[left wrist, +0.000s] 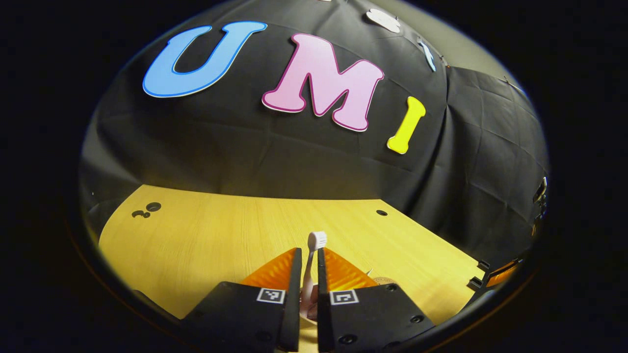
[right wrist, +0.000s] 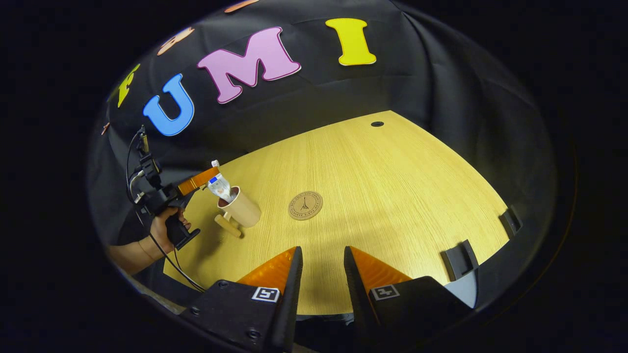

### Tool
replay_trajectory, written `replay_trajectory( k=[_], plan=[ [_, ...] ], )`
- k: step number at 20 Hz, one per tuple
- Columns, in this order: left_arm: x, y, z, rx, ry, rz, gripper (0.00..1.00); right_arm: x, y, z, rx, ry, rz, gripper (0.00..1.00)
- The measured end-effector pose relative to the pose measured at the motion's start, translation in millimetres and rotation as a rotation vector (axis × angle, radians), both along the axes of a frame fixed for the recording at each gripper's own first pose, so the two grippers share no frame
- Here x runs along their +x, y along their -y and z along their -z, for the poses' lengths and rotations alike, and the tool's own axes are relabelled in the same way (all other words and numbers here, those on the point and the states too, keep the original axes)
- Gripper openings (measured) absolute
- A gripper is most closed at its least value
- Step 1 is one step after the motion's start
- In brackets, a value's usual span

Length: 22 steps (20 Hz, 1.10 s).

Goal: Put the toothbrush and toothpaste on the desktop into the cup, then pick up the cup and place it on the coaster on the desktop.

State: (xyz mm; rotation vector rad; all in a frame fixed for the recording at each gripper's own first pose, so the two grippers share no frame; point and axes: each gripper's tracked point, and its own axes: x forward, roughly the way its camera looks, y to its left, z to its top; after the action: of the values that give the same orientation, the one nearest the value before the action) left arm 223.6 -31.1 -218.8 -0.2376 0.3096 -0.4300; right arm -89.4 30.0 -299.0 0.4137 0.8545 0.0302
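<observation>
The left claw [left wrist: 307, 262] is closed on the toothbrush [left wrist: 314, 250], whose white bristle head sticks up past the tips. In the right gripper view it hangs just above the cup [right wrist: 241, 208], which already holds the toothpaste [right wrist: 219, 186]. I'd line the handle end over the rim and lower before letting go. The right claw [right wrist: 321, 260] is slightly parted, empty, above the worktop [right wrist: 392, 196]. The round coaster [right wrist: 305, 205] lies near the tan cup.

Toothbrush [left wrist: 313, 255] upright, toothpaste [right wrist: 219, 187] in cup [right wrist: 242, 209]
</observation>
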Motion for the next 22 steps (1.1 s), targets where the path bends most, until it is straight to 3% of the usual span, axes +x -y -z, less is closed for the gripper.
replay_trajectory(
  k=[1, 2, 3, 4, 5, 10, 22],
  plan=[
    [-3.3, -1.5, 0.2, 0.006, -0.006, -0.001, 0.29, 0.3, -0.9, -0.1, 0.002, 0.001, -0.002, 0.52],
    [-6.5, -3.3, -0.4, 0.016, -0.01, -0.002, 0.25, 0.9, -1.5, -0.7, 0.004, 0.004, -0.004, 0.52],
    [-12.1, -5.7, -2.3, 0.028, -0.006, -0.006, 0.47, 1.2, -1.6, -0.4, 0.006, 0.005, -0.009, 0.52],
    [-16.5, -7.9, -6.9, 0.033, 0.0, -0.007, 0.62, 1.4, -1.4, 0.5, 0.008, 0.004, -0.013, 0.52],
    [-21.9, -8.6, -10.5, 0.036, 0.001, -0.004, 0.58, 1.9, -2.4, 1.7, 0.014, 0.002, -0.016, 0.52],
    [-52.7, -14.3, -16.2, 0.083, -0.042, 0.025, 0.71, 9.4, -4.9, 5.1, 0.035, 0.004, -0.031, 0.52],
    [-109.2, -1.6, 41.1, 0.272, -0.379, 0.145, 0.8, 26.4, 0.7, 25.5, 0.045, -0.025, -0.03, 0.52]
  ],
)
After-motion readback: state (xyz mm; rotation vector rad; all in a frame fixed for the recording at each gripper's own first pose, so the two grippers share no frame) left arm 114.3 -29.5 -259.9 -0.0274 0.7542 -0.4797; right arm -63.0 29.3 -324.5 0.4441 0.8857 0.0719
